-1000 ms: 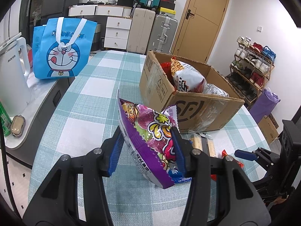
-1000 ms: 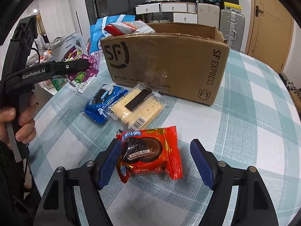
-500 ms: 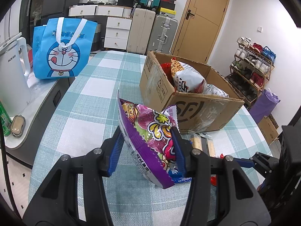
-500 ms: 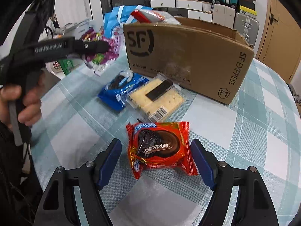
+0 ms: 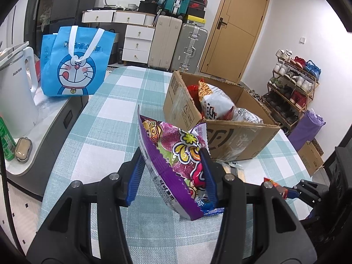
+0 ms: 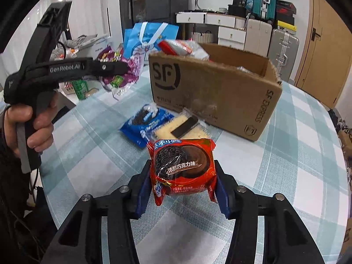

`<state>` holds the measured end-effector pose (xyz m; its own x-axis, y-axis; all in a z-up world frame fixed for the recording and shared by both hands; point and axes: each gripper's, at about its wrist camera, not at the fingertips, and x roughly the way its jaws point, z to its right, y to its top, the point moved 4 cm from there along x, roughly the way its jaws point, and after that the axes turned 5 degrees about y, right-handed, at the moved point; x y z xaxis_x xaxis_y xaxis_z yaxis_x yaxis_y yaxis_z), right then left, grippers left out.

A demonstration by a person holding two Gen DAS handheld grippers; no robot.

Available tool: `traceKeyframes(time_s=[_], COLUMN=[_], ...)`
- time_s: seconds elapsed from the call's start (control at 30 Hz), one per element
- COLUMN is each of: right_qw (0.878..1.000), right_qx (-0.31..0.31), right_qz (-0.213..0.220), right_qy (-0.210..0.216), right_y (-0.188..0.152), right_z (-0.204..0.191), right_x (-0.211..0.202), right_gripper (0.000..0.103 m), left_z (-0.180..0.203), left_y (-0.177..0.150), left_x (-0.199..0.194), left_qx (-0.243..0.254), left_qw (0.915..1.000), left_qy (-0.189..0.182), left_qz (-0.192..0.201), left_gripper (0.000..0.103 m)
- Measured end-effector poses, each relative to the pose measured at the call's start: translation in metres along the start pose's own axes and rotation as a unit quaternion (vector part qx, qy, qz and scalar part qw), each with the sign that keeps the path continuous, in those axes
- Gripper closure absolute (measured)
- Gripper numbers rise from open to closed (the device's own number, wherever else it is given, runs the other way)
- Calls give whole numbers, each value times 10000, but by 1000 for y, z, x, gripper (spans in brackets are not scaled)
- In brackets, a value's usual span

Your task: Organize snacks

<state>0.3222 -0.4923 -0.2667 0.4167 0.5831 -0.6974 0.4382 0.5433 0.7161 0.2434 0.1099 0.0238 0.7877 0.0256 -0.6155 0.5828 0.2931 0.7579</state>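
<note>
My left gripper (image 5: 170, 177) is shut on a purple snack bag (image 5: 176, 154) and holds it above the checked table, short of the open SF cardboard box (image 5: 220, 132). The box holds a white and red chip bag (image 5: 216, 103). My right gripper (image 6: 182, 189) is shut on a red Oreo pack (image 6: 182, 167) and holds it lifted off the table. The box (image 6: 211, 92) stands behind it. A blue Oreo pack (image 6: 146, 124) and a clear cracker pack (image 6: 179, 127) lie on the table in front of the box. The left gripper with the purple bag (image 6: 118, 74) shows at the left.
A blue Doraemon bag (image 5: 77, 63) and a white kettle (image 5: 15, 88) stand on a side counter to the left of the table (image 5: 110, 118). Suitcases, drawers and a door stand at the back. A shoe rack (image 5: 292, 83) is at the right.
My right gripper has closed on the red Oreo pack and lifted it off the table. My left gripper keeps hold of the purple bag, almost still.
</note>
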Motion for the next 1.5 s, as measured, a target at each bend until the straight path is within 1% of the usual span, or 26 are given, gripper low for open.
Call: traceKeyframes(time_s=[0.33,0.43,0.57,0.7,0.93,1.1,1.27,1.5], right_qw=[9970,9952,9921,9899,9894,9895,9889,9871], right_qx=[349,492,712,794,738,706,803,1081], right_qz=[680,827,1016,1137,1190,1208,1191,1145], right_qy=[-123,-202,-185,-280,-373,-363,-385,-277], right_y=[22,28,37,47,67,84,100,118], right_z=[14,22,34,42,43,44,52,69], right_x=[-34,-39,-45,-48,-50,-49,-43,-24], right_gripper=[52,52,52,52,52,52,52,52], left_z=[14,21,30,43,65,76,84,87], left_y=[11,14,21,28,47,62,75,89], left_x=[-25,-35,-41,-38,-30,-24,-13,13], left_qx=[83,158,207,268,358,366,391,232], left_qw=[9995,9990,9985,9985,9978,9978,9979,9992], left_qy=[-147,-202,-266,-252,-325,-305,-216,-114], left_qz=[263,365,440,411,456,469,459,296], left_gripper=[57,57,57,57,57,57,57,57])
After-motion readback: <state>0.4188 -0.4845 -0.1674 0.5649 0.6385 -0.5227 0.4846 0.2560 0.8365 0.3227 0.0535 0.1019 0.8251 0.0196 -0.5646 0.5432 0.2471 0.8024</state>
